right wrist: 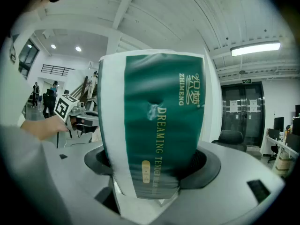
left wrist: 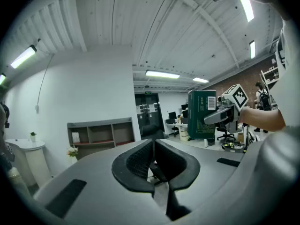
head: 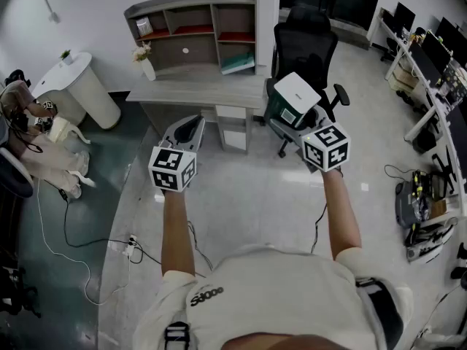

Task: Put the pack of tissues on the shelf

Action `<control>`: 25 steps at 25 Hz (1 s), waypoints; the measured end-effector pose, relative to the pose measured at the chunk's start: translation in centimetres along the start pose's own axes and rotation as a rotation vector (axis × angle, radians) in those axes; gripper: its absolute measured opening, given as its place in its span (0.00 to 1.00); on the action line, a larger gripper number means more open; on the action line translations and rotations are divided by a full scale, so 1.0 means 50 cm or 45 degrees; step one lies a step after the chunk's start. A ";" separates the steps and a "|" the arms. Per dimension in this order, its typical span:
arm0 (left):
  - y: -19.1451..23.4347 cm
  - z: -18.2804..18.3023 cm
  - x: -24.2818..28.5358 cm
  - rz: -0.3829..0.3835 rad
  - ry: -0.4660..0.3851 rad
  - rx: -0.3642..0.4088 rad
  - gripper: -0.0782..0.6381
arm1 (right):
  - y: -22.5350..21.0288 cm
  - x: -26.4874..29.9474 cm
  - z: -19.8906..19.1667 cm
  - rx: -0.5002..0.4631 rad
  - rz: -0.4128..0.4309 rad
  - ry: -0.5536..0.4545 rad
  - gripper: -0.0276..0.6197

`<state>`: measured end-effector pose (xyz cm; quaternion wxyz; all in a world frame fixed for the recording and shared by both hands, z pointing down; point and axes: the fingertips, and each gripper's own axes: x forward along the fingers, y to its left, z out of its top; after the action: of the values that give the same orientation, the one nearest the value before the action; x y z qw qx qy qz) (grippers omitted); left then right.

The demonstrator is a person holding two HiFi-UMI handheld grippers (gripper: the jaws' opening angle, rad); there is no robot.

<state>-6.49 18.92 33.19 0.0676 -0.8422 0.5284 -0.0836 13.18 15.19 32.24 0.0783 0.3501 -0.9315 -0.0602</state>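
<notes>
A green and white pack of tissues point(right wrist: 154, 125) stands between the jaws of my right gripper point(right wrist: 152, 165), which is shut on it. In the head view the pack point(head: 293, 99) is held up in front of the black office chair point(head: 303, 46), with the right gripper point(head: 292, 126) under it. From the left gripper view the pack point(left wrist: 202, 115) shows at the right, gripped from the side. My left gripper point(head: 188, 130) hangs lower left of the pack with its jaws point(left wrist: 153, 165) pressed together and nothing between them. The grey shelf unit point(head: 193, 31) stands on the desk point(head: 197, 92) ahead.
A white vase of flowers point(head: 146, 63) sits at the desk's left end. A white round cabinet point(head: 76, 86) stands further left. Cables and a power strip point(head: 130, 246) lie on the floor at lower left. Desks with monitors point(head: 430, 57) line the right wall.
</notes>
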 end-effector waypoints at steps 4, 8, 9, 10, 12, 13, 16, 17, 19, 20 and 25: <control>0.012 -0.008 -0.005 -0.009 0.004 -0.001 0.15 | 0.006 0.012 0.001 -0.002 -0.011 0.002 0.61; 0.033 -0.018 -0.017 -0.020 0.001 -0.012 0.15 | 0.023 0.030 0.003 -0.002 -0.026 0.010 0.61; 0.037 -0.019 -0.020 -0.025 0.000 -0.013 0.15 | 0.027 0.032 0.005 0.001 -0.033 0.011 0.61; 0.041 -0.019 -0.022 -0.030 -0.002 -0.015 0.15 | 0.031 0.034 0.007 0.007 -0.040 0.011 0.61; 0.051 -0.020 -0.025 -0.036 -0.011 -0.023 0.15 | 0.037 0.038 0.010 0.026 -0.054 0.011 0.61; 0.056 -0.023 -0.027 -0.037 -0.015 -0.031 0.15 | 0.042 0.039 0.009 0.037 -0.059 0.011 0.61; 0.069 -0.042 -0.032 -0.044 -0.023 -0.058 0.15 | 0.059 0.042 -0.003 0.057 -0.063 0.022 0.61; 0.071 -0.047 -0.032 -0.048 -0.025 -0.066 0.14 | 0.063 0.043 -0.007 0.059 -0.062 0.028 0.61; 0.069 -0.055 -0.029 -0.061 -0.032 -0.076 0.14 | 0.065 0.043 -0.015 0.058 -0.063 0.042 0.61; 0.067 -0.060 -0.026 -0.068 -0.033 -0.076 0.14 | 0.064 0.045 -0.019 0.057 -0.066 0.047 0.61; 0.070 -0.082 0.008 -0.091 -0.015 -0.072 0.14 | 0.040 0.067 -0.034 0.066 -0.083 0.042 0.61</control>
<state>-10.29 16.95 36.50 0.0438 -0.8626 0.4996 -0.0660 9.74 14.39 34.61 0.0825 0.3831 -0.9194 -0.0327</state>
